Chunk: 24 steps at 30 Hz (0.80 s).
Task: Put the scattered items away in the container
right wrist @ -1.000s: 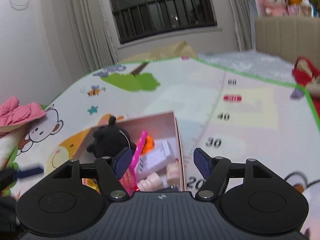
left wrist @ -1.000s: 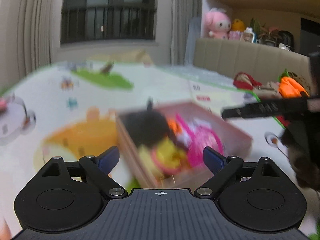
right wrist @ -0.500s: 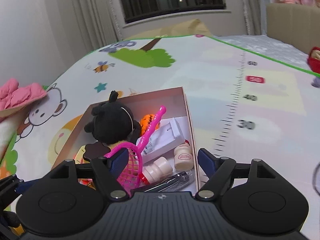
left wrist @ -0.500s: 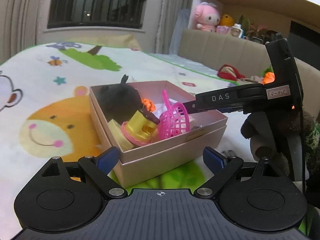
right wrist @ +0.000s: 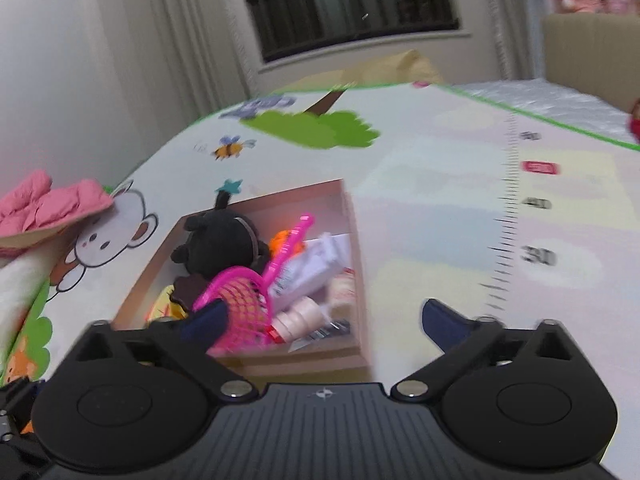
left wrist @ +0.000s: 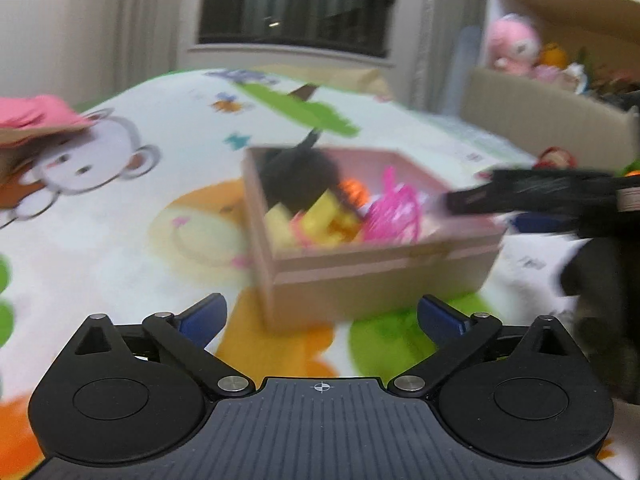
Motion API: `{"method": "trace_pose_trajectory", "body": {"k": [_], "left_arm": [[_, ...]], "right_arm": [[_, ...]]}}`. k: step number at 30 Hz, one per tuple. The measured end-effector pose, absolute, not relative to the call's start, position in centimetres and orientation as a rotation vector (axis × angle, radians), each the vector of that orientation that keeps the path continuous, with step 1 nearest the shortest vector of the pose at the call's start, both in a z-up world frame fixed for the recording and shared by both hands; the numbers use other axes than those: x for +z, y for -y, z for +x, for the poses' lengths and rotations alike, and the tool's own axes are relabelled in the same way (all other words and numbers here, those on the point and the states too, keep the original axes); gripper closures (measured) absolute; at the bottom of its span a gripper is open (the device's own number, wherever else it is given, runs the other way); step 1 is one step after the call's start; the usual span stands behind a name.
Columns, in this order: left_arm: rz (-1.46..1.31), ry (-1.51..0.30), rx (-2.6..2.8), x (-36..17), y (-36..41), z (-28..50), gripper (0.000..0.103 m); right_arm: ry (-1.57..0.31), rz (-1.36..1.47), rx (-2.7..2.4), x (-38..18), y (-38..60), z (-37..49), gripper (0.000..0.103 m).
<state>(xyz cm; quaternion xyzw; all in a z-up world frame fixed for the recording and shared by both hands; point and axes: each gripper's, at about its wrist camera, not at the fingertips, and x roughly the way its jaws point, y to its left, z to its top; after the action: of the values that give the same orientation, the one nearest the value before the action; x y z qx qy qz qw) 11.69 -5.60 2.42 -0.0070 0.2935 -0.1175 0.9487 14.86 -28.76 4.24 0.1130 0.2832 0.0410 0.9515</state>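
A pink cardboard box (left wrist: 384, 272) (right wrist: 356, 240) sits on the play mat. It holds a black plush toy (right wrist: 224, 240) (left wrist: 300, 176), a pink toy net (right wrist: 248, 292) (left wrist: 394, 212), a yellow toy (left wrist: 316, 220), a white carton (right wrist: 308, 268) and small bottles (right wrist: 300, 316). My left gripper (left wrist: 322, 316) is open and empty, in front of the box's near corner. My right gripper (right wrist: 324, 318) is open and empty above the box's near edge. It also shows in the left wrist view (left wrist: 540, 192), at the box's right side.
The cartoon play mat (right wrist: 460, 200) spreads all around. Pink cloth (right wrist: 48, 200) lies on a cardboard piece at the left. A beige sofa back (left wrist: 540, 116) with plush toys (left wrist: 512, 44) stands at the right. A window (right wrist: 352, 4) is behind.
Both views have shifted and blurred. The left view has swung so the box sits more to the right. The right gripper has drawn back slightly. Both stay open and empty.
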Motion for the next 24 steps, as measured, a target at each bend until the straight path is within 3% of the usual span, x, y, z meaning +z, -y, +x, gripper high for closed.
{"method": "trace_pose_trajectory", "body": {"k": [4,9,24], "left_arm": [[-0.01,-0.701,-0.129,0.5,6.4,11.5,0.0],[0.058,-0.664,-0.07,-0.5,7.3,10.7,0.0],[0.048,-0.677,-0.053,-0.7,7.4,10.8,0.0]], "right_arm": [[-0.622,0.135,0.089,2.6,28.7,12.0,0.0],[-0.699,-0.074,0.099,-0.5,27.2,10.7,0.0],[-0.682,-0.079,0.058,-1.4,26.8,10.7,0.0]]}}
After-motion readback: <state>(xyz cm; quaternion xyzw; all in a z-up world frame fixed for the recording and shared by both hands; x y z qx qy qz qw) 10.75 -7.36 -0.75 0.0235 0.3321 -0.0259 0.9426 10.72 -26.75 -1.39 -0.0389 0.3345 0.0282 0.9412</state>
